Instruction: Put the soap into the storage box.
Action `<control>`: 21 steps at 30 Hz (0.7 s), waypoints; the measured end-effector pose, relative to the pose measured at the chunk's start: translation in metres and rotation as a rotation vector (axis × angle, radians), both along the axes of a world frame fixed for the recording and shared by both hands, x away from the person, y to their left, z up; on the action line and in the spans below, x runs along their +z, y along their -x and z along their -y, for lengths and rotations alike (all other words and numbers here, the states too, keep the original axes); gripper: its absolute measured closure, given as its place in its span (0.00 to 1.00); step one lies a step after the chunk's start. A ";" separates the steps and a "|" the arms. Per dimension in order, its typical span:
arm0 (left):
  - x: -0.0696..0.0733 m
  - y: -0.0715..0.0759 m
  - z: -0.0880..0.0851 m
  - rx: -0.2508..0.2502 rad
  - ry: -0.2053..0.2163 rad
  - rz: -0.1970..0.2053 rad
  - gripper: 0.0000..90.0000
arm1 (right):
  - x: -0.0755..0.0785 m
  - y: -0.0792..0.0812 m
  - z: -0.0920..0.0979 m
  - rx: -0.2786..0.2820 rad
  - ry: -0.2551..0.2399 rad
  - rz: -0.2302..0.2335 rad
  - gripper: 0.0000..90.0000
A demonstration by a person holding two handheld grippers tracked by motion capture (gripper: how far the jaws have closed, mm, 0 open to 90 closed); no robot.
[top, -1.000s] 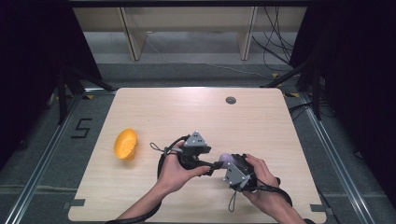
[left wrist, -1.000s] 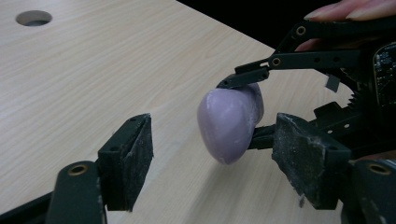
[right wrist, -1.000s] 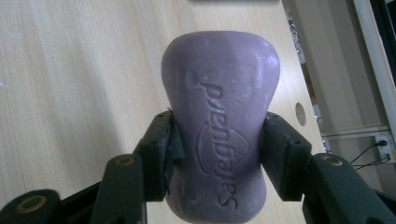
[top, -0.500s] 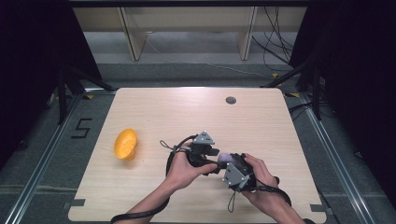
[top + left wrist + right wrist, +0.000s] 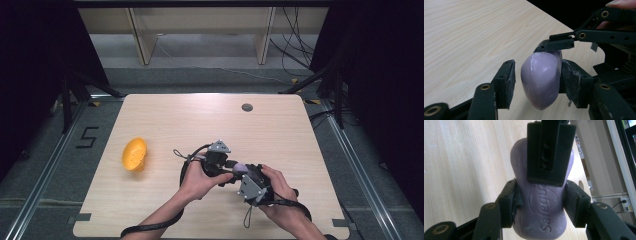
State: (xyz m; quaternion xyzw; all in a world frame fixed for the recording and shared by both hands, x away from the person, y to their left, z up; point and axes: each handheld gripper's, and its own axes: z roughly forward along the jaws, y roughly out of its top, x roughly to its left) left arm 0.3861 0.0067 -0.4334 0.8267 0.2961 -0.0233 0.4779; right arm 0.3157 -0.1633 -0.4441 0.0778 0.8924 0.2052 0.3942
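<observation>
A purple soap bar (image 5: 541, 205) with raised lettering is held just above the wooden table (image 5: 165, 120). My right gripper (image 5: 540, 202) is shut on its two long sides. My left gripper (image 5: 539, 82) faces it from the other side with the same soap bar (image 5: 542, 77) between its jaws, which have just been closing. Its right pad (image 5: 571, 80) touches the soap, while the left pad (image 5: 507, 81) stands a small gap away. In the high view both grippers meet at the soap bar (image 5: 239, 167) near the table's front centre.
An orange bowl-like object (image 5: 134, 154) lies on its side at the table's left. A small dark round hole (image 5: 247, 107) sits near the far edge. Dark floor and shelving legs surround the table.
My left gripper has shifted slightly right toward the right gripper, and its jaws have narrowed around the soap. The right gripper has kept still with the soap in it.
</observation>
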 end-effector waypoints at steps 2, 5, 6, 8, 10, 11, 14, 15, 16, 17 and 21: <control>-0.001 0.000 0.001 0.005 0.001 -0.014 0.51 | 0.000 0.000 0.000 0.001 -0.004 0.002 0.56; -0.002 0.000 0.003 -0.005 0.005 -0.025 0.52 | 0.000 0.000 -0.001 0.008 -0.004 0.007 0.56; -0.002 -0.001 0.003 -0.013 0.004 -0.021 0.53 | 0.001 -0.001 -0.001 0.033 0.014 0.018 0.56; -0.002 -0.002 0.004 -0.020 0.014 -0.034 0.54 | 0.001 0.001 -0.001 0.010 -0.005 0.003 0.56; -0.003 -0.002 0.004 -0.014 0.020 -0.052 0.56 | 0.001 0.001 -0.001 0.022 0.002 0.009 0.56; -0.003 -0.003 0.004 -0.021 0.027 -0.059 0.56 | 0.002 -0.001 -0.002 0.042 0.016 0.029 0.56; -0.004 -0.005 0.003 -0.017 0.046 -0.080 0.57 | 0.002 0.000 -0.001 0.034 0.011 0.021 0.56; -0.004 -0.005 0.003 -0.013 0.054 -0.090 0.57 | 0.002 0.000 -0.001 0.033 0.008 0.026 0.56; -0.004 -0.005 0.003 -0.014 0.052 -0.093 0.58 | 0.002 0.001 -0.001 0.030 0.004 0.024 0.56; -0.003 -0.005 0.003 -0.014 0.051 -0.092 0.58 | 0.002 0.001 -0.001 0.021 -0.004 0.023 0.56; -0.002 -0.005 0.002 -0.018 0.044 -0.091 0.60 | 0.002 0.001 -0.001 0.018 0.002 0.019 0.56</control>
